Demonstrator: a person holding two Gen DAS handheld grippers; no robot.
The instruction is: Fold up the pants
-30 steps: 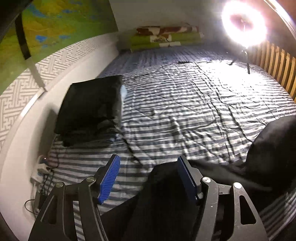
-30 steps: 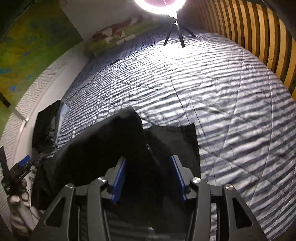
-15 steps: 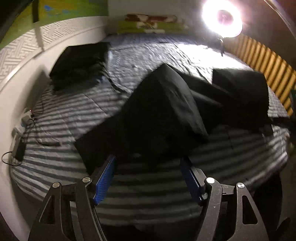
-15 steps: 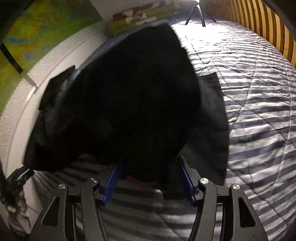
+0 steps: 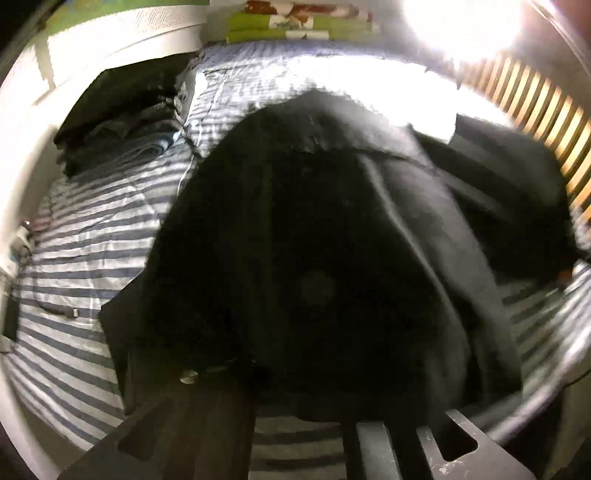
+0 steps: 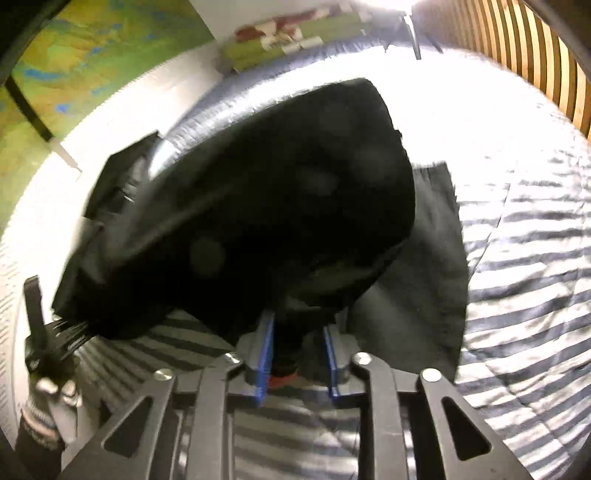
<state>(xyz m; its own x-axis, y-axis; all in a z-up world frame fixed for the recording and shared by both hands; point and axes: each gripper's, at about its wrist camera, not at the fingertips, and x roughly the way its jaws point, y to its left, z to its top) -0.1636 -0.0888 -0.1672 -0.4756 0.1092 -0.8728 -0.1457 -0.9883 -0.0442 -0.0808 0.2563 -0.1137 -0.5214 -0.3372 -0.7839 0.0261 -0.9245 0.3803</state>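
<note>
Both tongs grip the black pants [image 6: 266, 206] at their near edge, the cloth billowing ahead of them over the striped bed [image 6: 517, 295]. The right tongs [image 6: 298, 354] are closing, fabric bunched between the blue pads. The left tongs' [image 5: 299, 428] tips are hidden under cloth; they read as clamped tight, apparently on the pants. The step looks like spreading the garment; next it needs laying flat.

Bed: a wide bed [image 6: 535, 258] under a blue-and-white striped cover filled most of the room.
Light: a glaring lamp [image 5: 461, 26] stood at its far end.
Left wall: white patterned wallpaper [image 5: 122, 33] below a green and yellow map [image 6: 92, 62].
Right side: upright wooden slats [image 6: 517, 40].
Far end: stacked green bedding [image 5: 295, 26].
</note>
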